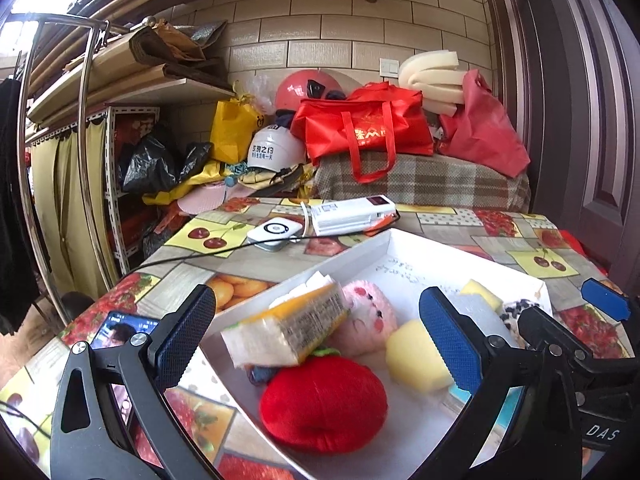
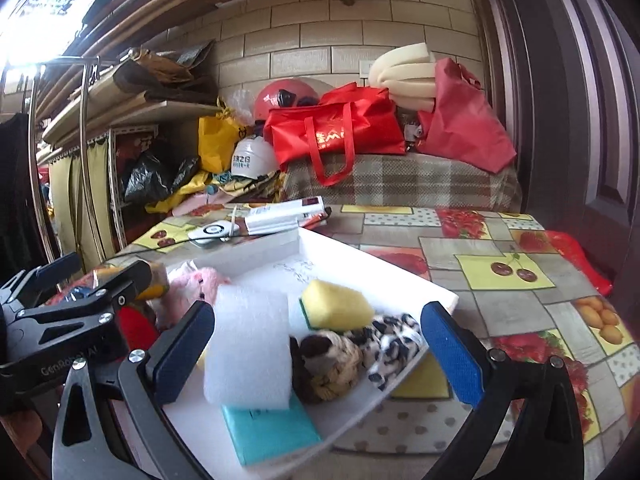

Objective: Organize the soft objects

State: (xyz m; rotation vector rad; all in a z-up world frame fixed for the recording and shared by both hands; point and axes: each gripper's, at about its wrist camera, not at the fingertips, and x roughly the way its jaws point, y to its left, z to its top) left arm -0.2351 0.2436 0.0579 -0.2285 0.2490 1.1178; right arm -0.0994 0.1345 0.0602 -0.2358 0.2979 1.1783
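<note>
White shallow tray (image 1: 384, 246) on the fruit-print tablecloth (image 1: 500, 236), loaded with soft things. At the near left, a red plush apple (image 1: 324, 402); across its top, tilted, a wrapped tissue pack (image 1: 286, 330) with printed side. Behind these, a pink plush toy (image 1: 370, 316) with small dark eyes. Right of the apple, a pale yellow sponge block (image 1: 416, 356). Toward the right end, a white foam block (image 2: 248, 344) upright, its base on a teal sponge (image 2: 272, 432); beside it a yellow-and-green scrub sponge (image 2: 336, 304), a spotted fabric piece (image 2: 394, 340) and a braided brown-and-cream item (image 2: 328, 368), hard to identify. Left gripper (image 1: 316, 340) wide open, holding nothing, over the apple end. Right gripper (image 2: 318, 344) likewise wide open and empty, over the foam block. Beyond the tray, a white power bank (image 1: 352, 214). Near left, a phone (image 1: 120, 330), partly hidden.
</note>
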